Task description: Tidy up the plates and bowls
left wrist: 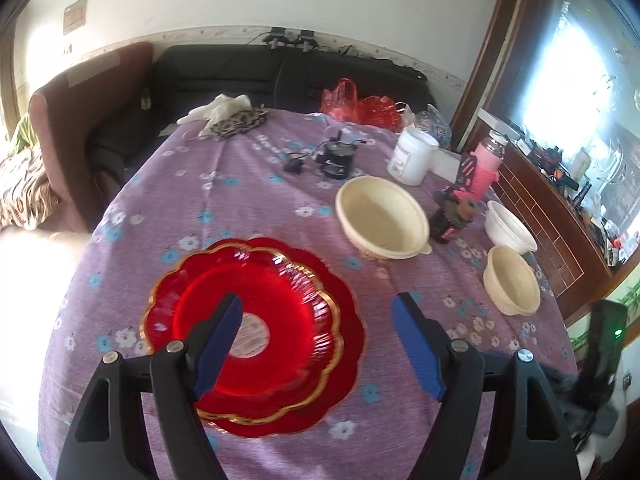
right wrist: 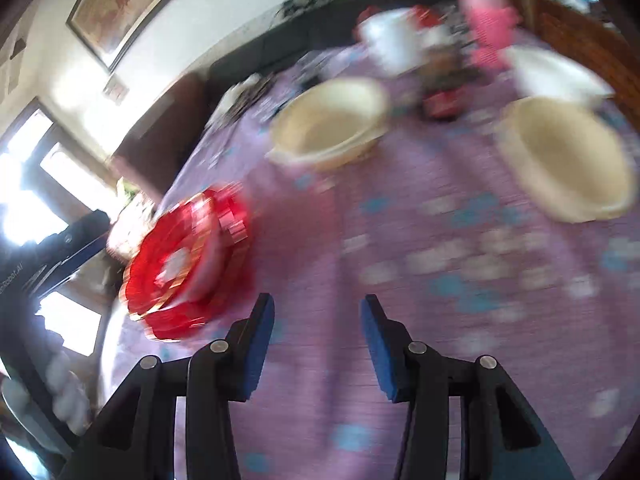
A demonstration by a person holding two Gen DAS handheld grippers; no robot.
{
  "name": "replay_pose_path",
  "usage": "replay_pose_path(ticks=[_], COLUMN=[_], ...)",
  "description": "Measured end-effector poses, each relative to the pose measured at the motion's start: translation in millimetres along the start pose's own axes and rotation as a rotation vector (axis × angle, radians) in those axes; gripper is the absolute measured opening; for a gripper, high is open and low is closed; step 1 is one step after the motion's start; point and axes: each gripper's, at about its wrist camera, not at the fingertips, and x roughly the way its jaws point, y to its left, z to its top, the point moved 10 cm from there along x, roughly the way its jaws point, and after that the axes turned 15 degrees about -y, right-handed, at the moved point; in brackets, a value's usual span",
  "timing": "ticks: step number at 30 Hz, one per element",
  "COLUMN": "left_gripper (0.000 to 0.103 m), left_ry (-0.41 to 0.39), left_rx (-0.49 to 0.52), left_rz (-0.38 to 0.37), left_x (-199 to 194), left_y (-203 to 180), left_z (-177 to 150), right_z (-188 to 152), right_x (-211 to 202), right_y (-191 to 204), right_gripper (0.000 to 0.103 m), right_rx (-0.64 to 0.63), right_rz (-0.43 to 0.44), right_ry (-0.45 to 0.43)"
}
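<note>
Red scalloped plates with gold rims [left wrist: 260,320] lie stacked on the purple flowered tablecloth [left wrist: 224,184]. My left gripper [left wrist: 318,324] hangs open above the stack's right edge, nothing between its blue pads. A large cream bowl [left wrist: 382,220] sits beyond, a smaller cream bowl [left wrist: 512,284] and a white bowl [left wrist: 510,230] to its right. The right wrist view is blurred: my right gripper [right wrist: 318,340] is open over bare cloth, the red plates [right wrist: 188,264] to its left, the large cream bowl [right wrist: 332,124] ahead, the smaller cream bowl [right wrist: 568,160] at right and the white bowl [right wrist: 556,74] behind it.
A white jar [left wrist: 414,154], a pink bottle [left wrist: 486,162], a dark small bottle [left wrist: 454,220], a black device with cable [left wrist: 336,156] and red plastic bags [left wrist: 360,104] crowd the table's far side. A dark sofa [left wrist: 248,72] stands behind; a wooden cabinet [left wrist: 544,208] at right.
</note>
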Motion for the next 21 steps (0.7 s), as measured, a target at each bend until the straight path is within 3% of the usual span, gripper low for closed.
replay_pose_path(ticks=[5,9,14,21], left_gripper=[0.077,0.077,0.077,0.077], left_ry=[0.035,0.094,0.141,0.218], left_rx=[0.033,0.035,0.058,0.067], left_rz=[-0.03,-0.063,-0.107,-0.154], left_x=[20,45,71,102], left_y=[-40,-71,-114,-155], left_z=[-3,-12,-21,-45], right_z=[33,52,67,81], right_x=[-38,-56,-56,-22], right_y=[-102,-160,-206,-240], right_gripper=[0.048,0.048,0.048,0.048], right_rx=[0.112,0.177,0.259,0.373], right_rz=[-0.146,-0.218,-0.256,-0.254], right_ry=[-0.086,-0.128,-0.131,-0.103])
